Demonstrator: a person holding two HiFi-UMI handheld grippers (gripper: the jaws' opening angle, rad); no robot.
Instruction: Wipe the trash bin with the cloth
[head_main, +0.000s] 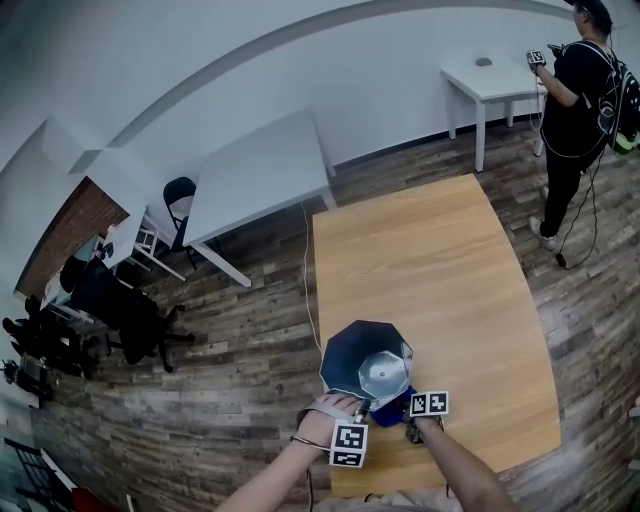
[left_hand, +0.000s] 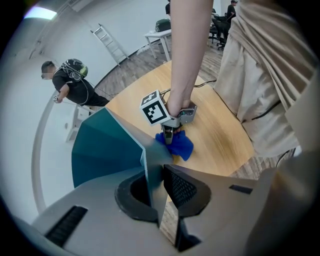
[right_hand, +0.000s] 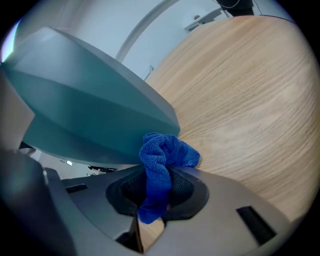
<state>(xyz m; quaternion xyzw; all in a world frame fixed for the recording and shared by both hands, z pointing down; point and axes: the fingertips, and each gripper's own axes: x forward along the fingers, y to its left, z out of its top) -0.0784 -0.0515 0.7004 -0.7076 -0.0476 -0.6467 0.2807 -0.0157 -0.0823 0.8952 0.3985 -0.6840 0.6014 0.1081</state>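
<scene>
A teal faceted trash bin (head_main: 352, 352) with a silvery inside stands near the front edge of the wooden table (head_main: 430, 260). My left gripper (head_main: 352, 408) is shut on the bin's near rim; in the left gripper view the thin rim wall (left_hand: 150, 172) runs between the jaws of this gripper (left_hand: 156, 187). Just right of the bin, my right gripper (head_main: 402, 407) is low over the table, shut on a blue cloth (head_main: 393, 401). In the right gripper view the bunched cloth (right_hand: 161, 160) sticks out of the gripper (right_hand: 157, 192), next to the bin's outer wall (right_hand: 90, 115).
A person (head_main: 575, 110) stands at the far right beside a small white table (head_main: 495, 75). A larger white table (head_main: 260, 175) and dark chairs (head_main: 120, 310) are to the left. A cable (head_main: 306, 280) runs along the wooden table's left edge.
</scene>
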